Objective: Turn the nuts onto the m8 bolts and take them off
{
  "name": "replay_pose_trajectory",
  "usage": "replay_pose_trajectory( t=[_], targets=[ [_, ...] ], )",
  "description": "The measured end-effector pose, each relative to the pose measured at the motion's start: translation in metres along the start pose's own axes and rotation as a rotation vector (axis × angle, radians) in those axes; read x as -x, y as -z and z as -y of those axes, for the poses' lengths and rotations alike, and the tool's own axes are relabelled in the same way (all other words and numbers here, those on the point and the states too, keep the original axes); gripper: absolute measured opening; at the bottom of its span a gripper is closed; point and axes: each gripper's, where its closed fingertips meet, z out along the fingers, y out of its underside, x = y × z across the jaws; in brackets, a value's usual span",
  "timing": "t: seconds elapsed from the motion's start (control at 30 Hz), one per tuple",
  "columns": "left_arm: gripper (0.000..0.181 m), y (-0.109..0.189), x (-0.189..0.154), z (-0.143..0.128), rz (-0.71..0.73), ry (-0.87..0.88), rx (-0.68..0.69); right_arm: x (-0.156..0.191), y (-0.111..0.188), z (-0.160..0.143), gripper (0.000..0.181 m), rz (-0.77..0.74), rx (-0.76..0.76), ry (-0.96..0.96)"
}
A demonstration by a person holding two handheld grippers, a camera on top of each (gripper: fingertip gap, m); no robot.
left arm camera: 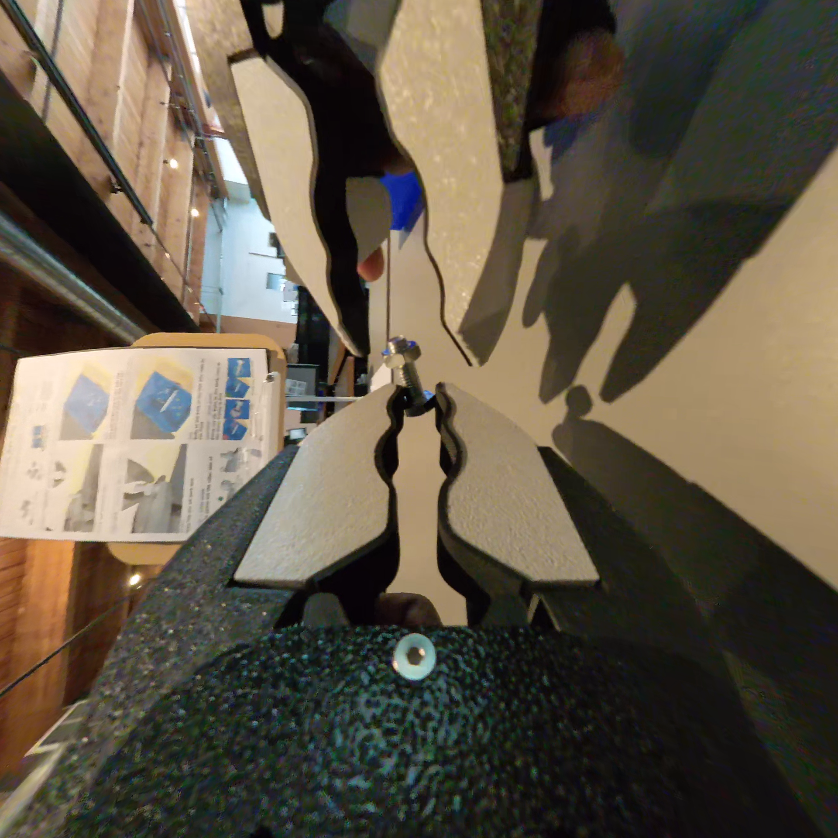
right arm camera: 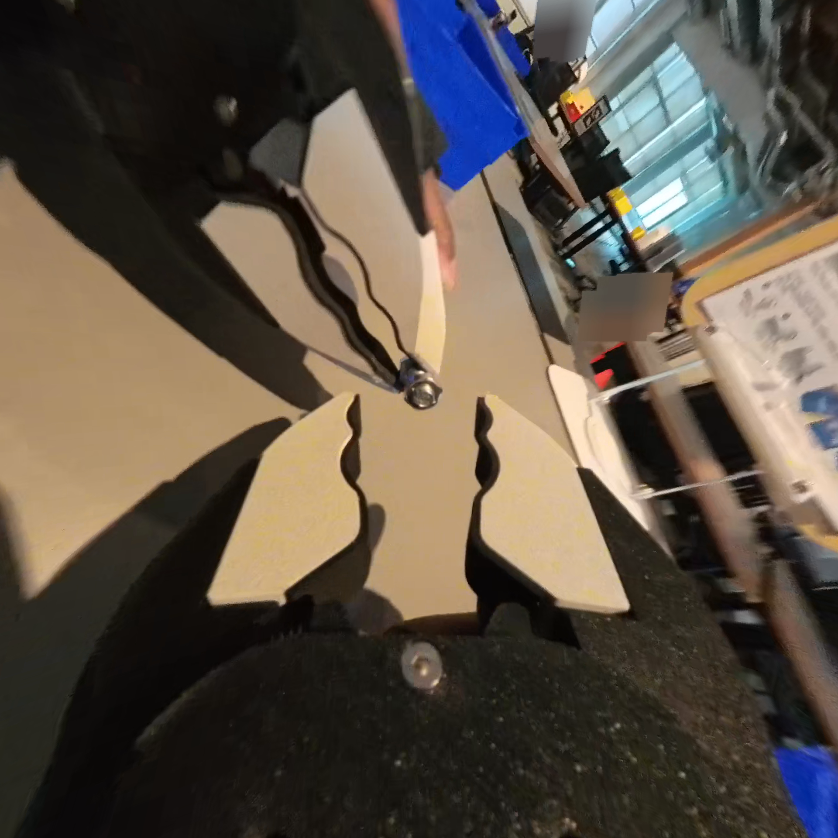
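Beige tabletop (left arm camera: pixel 680 408) under everything, hard shadows across it. Printed instruction sheet (left arm camera: pixel 136 440) with photos in clear stand (right arm camera: pixel 771 394), tan board behind. Blue bin (right arm camera: pixel 453 90) at table's far edge. Brick wall (left arm camera: pixel 113 113) with small lights in background. Glazed windows (right arm camera: pixel 671 149), dark shelving, yellow boxes beyond table, blurred.

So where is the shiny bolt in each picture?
Left wrist view: the bolt is just above the middle, pinched at its end by the left gripper.
Right wrist view: the bolt is near the middle, just past the open right gripper.
Shared landmark: the paper sheet with blue pictures.
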Motion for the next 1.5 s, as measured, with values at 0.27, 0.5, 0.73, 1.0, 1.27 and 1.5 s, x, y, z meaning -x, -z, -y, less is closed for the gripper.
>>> replay_pose_trajectory(
  t=[0.27, 0.5, 0.73, 1.0, 1.27, 1.5],
  targets=[
    [0.013, 0.001, 0.016, -0.008, 0.102, -0.072, 0.064, -0.008, -0.001, 0.008, 0.035, 0.096, -0.061, -0.460],
    [0.013, 0.000, 0.011, -0.005, 0.077, -0.088, 0.050, -0.009, -0.003, 0.008, 0.015, 0.057, -0.048, -0.413],
    [0.013, 0.001, -0.017, 0.001, -0.117, 0.008, -0.028, 0.012, -0.002, -0.003, 0.015, -0.041, 0.024, 0.332],
    [0.013, 0.000, 0.004, -0.006, 0.009, -0.004, 0.021, -0.010, 0.002, 0.007, 0.038, -0.011, -0.048, -0.180],
    [0.013, 0.000, 0.007, -0.004, 0.039, -0.054, 0.033, -0.006, -0.005, 0.003, 0.016, 0.013, -0.006, -0.269],
    [0.013, 0.002, -0.019, 0.003, -0.152, 0.060, -0.043, 0.012, -0.003, -0.006, 0.016, -0.037, 0.034, 0.329]
  ],
)
